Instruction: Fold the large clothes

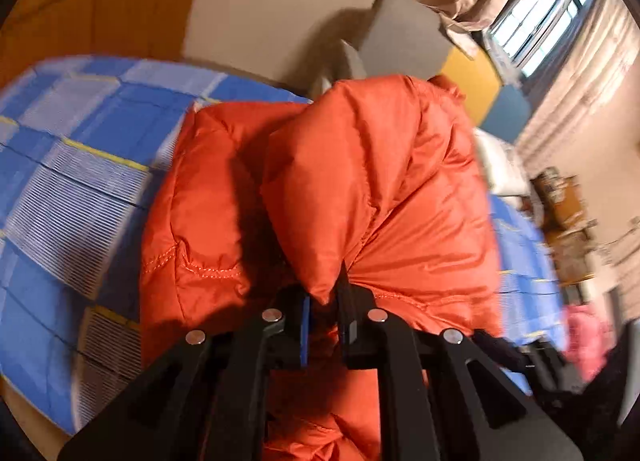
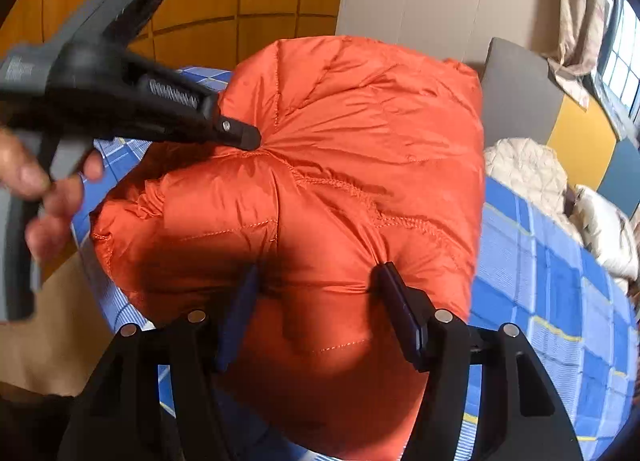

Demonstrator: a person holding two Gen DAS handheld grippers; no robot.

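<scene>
The orange puffer jacket (image 2: 340, 181) lay bunched on the blue checked bedspread (image 2: 540, 261), mid-fold. The left gripper (image 1: 326, 301) was pinched tight on a fold of it; the right gripper (image 2: 316, 281) stood wide astride a thick padded bulge, pads touching fabric. Next, probably, both would lay the folded section flat.

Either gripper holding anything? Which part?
Both grip the orange jacket: left gripper pinches a fabric fold near a seam; right gripper clamps a thick padded bunch at its near edge.
</scene>
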